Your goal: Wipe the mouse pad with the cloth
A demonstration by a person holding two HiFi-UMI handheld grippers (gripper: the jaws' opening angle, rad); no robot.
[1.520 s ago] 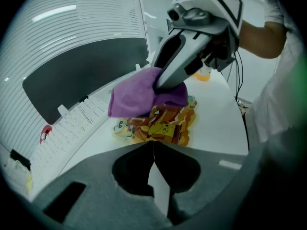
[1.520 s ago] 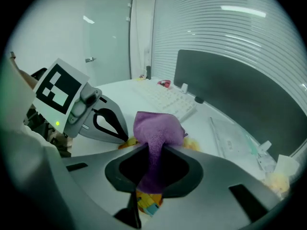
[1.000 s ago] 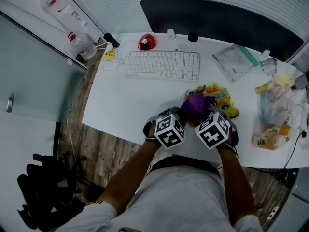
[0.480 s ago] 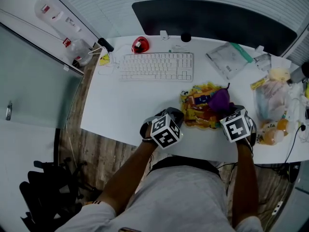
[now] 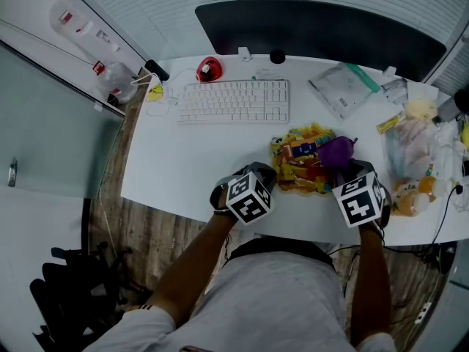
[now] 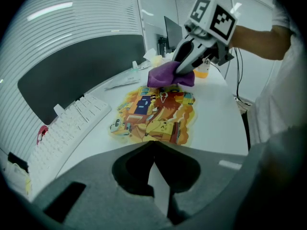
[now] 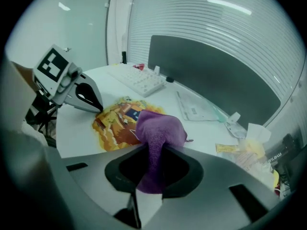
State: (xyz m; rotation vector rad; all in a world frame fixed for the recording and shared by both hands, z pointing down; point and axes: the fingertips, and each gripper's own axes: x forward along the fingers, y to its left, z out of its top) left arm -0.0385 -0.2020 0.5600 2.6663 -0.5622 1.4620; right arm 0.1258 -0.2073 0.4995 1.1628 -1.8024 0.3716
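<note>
A colourful printed mouse pad lies on the white desk, just right of centre. My right gripper is shut on a purple cloth, which rests over the pad's right part. In the right gripper view the cloth bulges out of the jaws above the mouse pad. My left gripper is shut, its tip at the pad's near left edge; I cannot tell whether it touches. In the left gripper view the mouse pad lies just beyond the closed jaws, with the cloth at its far end.
A white keyboard lies behind the pad, with a red object at its far left. A clear pouch and plastic bags of food crowd the right side. A dark panel backs the desk.
My right gripper carried the purple cloth rightward across the pad, from its left part to its right part. The left gripper stayed at the pad's near left edge.
</note>
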